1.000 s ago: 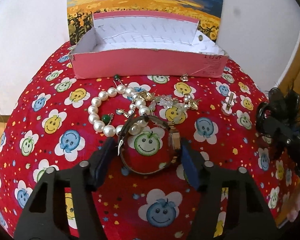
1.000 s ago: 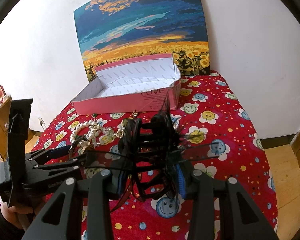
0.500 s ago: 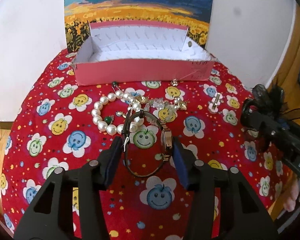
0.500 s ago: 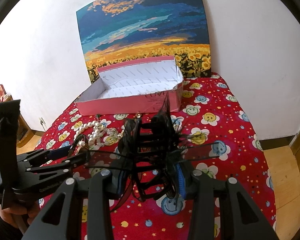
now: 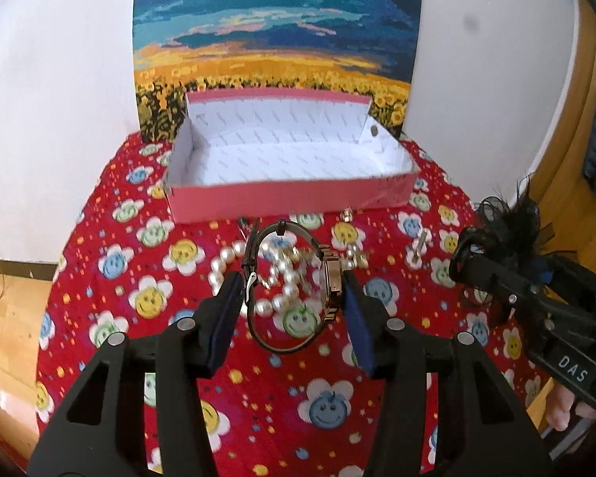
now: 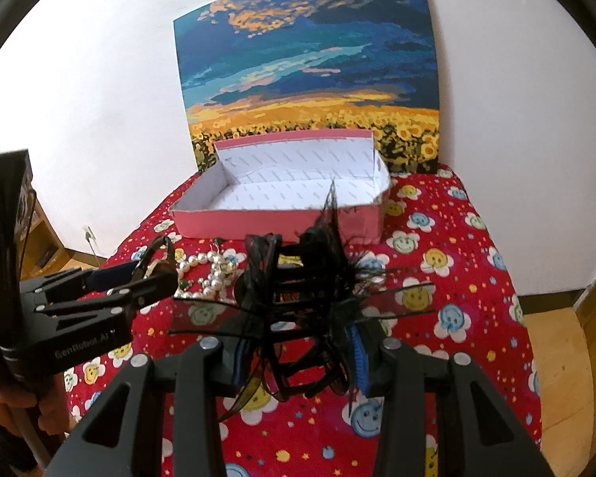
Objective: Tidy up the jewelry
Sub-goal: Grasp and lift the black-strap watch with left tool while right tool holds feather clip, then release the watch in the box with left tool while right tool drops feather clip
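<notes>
**Lifting both pieces toward the box**

Carrying now: left gripper (image 5: 294, 294) is clamped on the watch (image 5: 292, 286), right gripper (image 6: 298, 351) on the black hair clip (image 6: 298, 302).

What changed:
- A second ago the watch lay flat on the red cloth (image 5: 99, 310) with the left jaws standing wide on either side of the band. They have since narrowed onto it and settled, and the watch is off the cloth.
- The pearls (image 5: 266, 278) have dropped lower in the left view and now show through the watch loop, so the gripper has come up.
- The box (image 5: 294, 198) sits lower and fuller in both views; its white floor is visible and nothing is in it.
- The right grip on the clip looks unchanged.

My read: pickup is done for both, next is carry and drop into the box. Pearls, earrings and small bits near the box front are still on the cloth, so the task is early.

Orientation:
- Watch: loop stands roughly upright, its opening facing the camera. The case is pressed against the right pad, the strap and buckle against the left. Long axis of the loop runs up and away toward the box.
- Clip: held across its body, feathers and netting fanning up and out to the right; its long axis points ahead to the box.

Risk: the band is thin and could rotate in the pads.
</notes>
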The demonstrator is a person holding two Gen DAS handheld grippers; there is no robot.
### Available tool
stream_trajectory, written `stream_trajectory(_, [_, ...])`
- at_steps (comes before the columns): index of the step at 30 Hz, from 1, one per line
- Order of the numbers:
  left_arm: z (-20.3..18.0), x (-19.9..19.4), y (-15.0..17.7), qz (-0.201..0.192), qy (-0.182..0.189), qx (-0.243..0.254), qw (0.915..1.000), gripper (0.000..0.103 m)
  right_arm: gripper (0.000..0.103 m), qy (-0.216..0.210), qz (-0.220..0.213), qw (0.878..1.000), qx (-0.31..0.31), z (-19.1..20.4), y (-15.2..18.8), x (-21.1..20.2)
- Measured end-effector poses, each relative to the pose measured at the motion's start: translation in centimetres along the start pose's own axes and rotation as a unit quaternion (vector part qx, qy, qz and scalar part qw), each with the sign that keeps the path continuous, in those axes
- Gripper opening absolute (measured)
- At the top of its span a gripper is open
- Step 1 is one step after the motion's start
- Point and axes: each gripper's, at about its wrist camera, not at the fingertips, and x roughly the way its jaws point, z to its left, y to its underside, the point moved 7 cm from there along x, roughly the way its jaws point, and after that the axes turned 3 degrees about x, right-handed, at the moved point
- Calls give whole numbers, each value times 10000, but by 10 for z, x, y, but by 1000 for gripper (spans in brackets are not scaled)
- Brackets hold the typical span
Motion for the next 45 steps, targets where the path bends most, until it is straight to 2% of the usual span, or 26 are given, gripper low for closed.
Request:
stream_trajectory(7, [20,7,-37,-85,-33,-46,9999,46,43,23,-45,9999,-127,7,-27,7])
stream_trajectory(13, [36,26,-68,-108,-141,-31,9998,46,43,12,-17,9999,-130,8,-54,28])
stream_trajectory(23, [52,86,-103,96,-148,-152,9997,46,43,89,48,9999,-85,-5,-92,75])
stream_trajectory(30, [58,124,-107,287,-156,-166,9993,46,43,167,167,9997,60,-20,-100,109])
stream_trajectory(38, [64,157,-99,503,-143,-231,9984,47,43,345,340,9987,129,-31,-92,142])
stream_trajectory(45, [66,165,-95,536,-287,-161,9980,55,43,350,414,9984,127,-35,-84,153])
